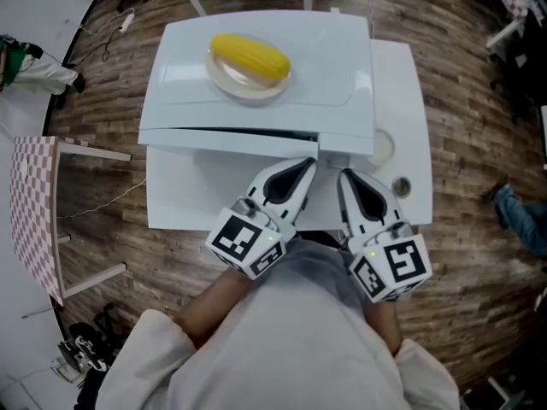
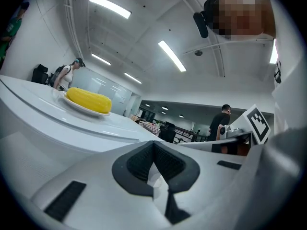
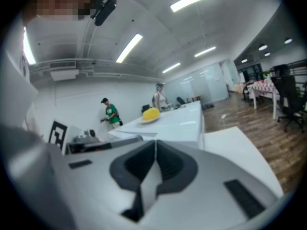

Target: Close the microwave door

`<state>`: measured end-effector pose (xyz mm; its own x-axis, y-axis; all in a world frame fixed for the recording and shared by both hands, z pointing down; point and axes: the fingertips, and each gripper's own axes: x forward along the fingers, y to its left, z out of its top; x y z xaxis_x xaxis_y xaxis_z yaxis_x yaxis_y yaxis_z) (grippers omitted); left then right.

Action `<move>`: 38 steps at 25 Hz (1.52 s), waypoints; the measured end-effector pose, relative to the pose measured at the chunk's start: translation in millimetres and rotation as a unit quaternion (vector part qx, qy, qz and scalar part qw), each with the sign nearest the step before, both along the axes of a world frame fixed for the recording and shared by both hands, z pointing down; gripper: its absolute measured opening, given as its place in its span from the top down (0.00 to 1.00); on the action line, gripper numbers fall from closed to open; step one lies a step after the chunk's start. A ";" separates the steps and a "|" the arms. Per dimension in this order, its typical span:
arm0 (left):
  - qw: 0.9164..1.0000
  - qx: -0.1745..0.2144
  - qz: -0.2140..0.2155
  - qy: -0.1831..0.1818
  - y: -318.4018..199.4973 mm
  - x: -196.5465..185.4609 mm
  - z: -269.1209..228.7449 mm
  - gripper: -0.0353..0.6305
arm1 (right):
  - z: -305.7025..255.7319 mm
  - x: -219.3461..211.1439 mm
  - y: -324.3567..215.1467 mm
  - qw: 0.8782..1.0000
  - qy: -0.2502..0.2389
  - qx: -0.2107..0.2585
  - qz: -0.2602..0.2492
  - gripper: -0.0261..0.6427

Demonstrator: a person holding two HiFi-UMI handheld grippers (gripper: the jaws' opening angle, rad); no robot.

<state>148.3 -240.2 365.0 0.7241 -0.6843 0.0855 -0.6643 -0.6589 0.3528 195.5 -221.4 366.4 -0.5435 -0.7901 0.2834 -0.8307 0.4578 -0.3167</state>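
Soft pale sleeves (image 1: 149,357) filled the bottom of the head view, and two grippers reached forward from them. On the left gripper (image 1: 303,167) the two fingers were pressed together with nothing between them, and the right gripper (image 1: 345,178) was the same. Both were smooth white plastic with dark ribbed pads. Just ahead sat the microwave (image 1: 342,67), a shiny white box on a white table (image 1: 402,84). Its door (image 1: 222,142) was a long flat strip that ran from side to side across the front. It looked not quite shut, with a thin dark gap behind it. The right end of the door lay just ahead of the left gripper's tips, so that gripper was the nearer one. Whether it touched the door could not be told. A push straight away from the person would likely shut it. On top of the microwave a round pale plate (image 1: 224,82) held a bumpy yellow corn cob (image 1: 249,56).
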 end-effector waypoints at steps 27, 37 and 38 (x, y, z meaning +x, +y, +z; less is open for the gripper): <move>1.000 -0.007 -0.008 -0.013 -1.1 -8.3 17.2 0.92 | 4.8 -11.2 -18.0 1.000 0.005 -0.011 -0.004 0.92; 1.000 -0.018 -0.004 -0.006 -10.3 -4.7 21.9 0.92 | 6.7 -9.6 -20.2 1.000 0.007 -0.015 0.008 0.92; 1.000 -0.020 -0.006 -0.005 -13.2 -4.8 22.5 0.92 | 7.2 -7.9 -20.2 1.000 0.007 -0.016 0.010 0.92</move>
